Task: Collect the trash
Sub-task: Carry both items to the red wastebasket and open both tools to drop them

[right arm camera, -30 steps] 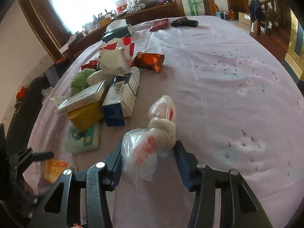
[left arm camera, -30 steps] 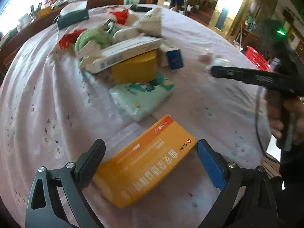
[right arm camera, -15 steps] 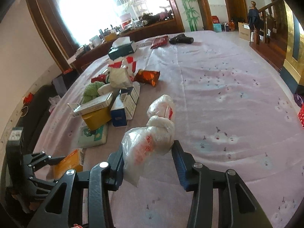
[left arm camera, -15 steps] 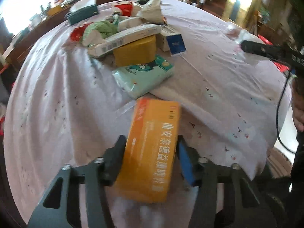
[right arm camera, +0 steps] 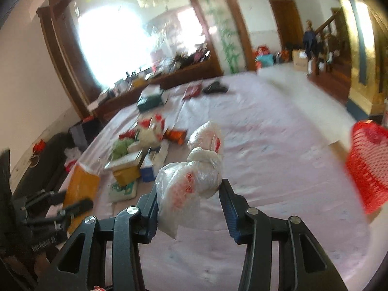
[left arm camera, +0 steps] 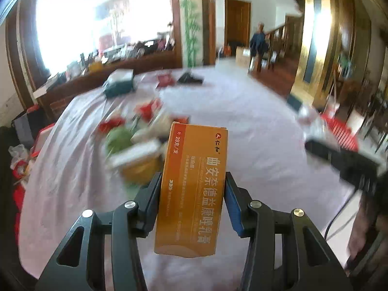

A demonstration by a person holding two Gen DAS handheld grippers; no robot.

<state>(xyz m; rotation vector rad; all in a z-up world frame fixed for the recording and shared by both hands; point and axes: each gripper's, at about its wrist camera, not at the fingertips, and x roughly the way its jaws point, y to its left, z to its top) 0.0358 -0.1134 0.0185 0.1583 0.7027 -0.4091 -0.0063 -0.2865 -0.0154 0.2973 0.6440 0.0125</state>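
Left gripper is clamping orange box, frame centre; right gripper is clamping knotted plastic bag above counter.

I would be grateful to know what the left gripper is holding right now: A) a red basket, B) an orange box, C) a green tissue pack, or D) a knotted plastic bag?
B: in the left wrist view the left gripper has both pads against the sides of the orange box, lifted off the table.
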